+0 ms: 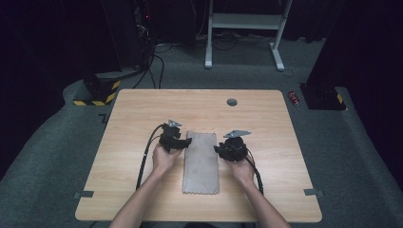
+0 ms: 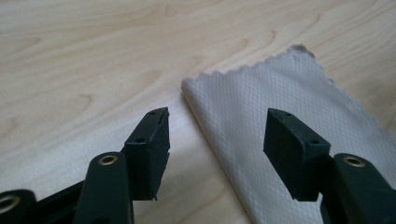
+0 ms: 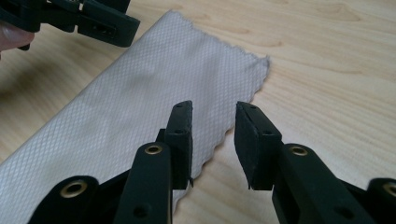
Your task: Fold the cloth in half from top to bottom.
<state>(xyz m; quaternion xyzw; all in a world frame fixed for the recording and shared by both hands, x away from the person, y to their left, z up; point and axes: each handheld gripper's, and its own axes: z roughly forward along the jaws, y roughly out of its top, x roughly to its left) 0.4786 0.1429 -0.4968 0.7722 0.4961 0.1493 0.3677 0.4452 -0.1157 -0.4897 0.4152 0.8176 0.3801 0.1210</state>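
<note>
So the counter is a pale wood top, and the cloth lies flat near its middle, a long grey strip running from the near side to the far side. It looks already folded lengthwise into a narrow band, so my guess is the step in hand is picking up the far end to fold it again or lift it.

The left tool sits at the cloth's far left edge. In the left gripper view its jaws stand wide with nothing between the pads, straddling the cloth's long left edge. The right tool is at the right edge, a bit nearer. Its jaws are narrower but also empty, hovering over the scalloped edge.

To do this well, I'd say bring both tools to matching corners at the far end, tip the lower jaw under the edge and pinch all layers together. Grab only the top layer and the fold will probably open up. Keeping both hands level should stop it skewing.

Up close the cloth has a fine diamond weave, like a microfibre wipe, with zigzag-cut edges and a slightly frayed far corner.
</note>
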